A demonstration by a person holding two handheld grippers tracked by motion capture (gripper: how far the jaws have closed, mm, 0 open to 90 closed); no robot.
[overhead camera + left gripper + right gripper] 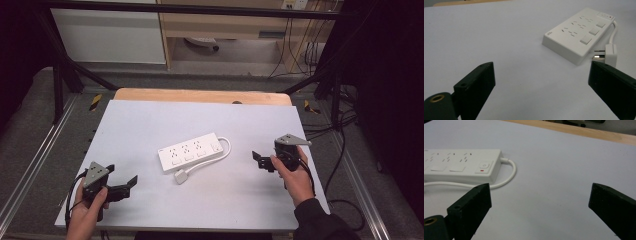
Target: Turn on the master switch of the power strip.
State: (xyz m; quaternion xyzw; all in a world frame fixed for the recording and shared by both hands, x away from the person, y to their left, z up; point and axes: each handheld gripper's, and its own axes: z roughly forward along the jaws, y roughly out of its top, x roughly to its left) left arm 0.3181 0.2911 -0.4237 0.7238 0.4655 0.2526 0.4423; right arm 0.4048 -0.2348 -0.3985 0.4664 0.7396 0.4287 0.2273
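At the table's near-left edge, the left gripper point(131, 182) has its jaws spread wide, holding nothing. Mid-table lies the white rectangular plastic power strip point(190, 151), its white plug point(180, 176) loose just in front. At the right, the right gripper point(257, 160) also gapes empty. This looks like the approach stage; next, one gripper likely must reach the plug. The left gripper view shows the plug's metal prongs point(597, 54); the right gripper view shows the strip's red-marked switch point(483, 167).
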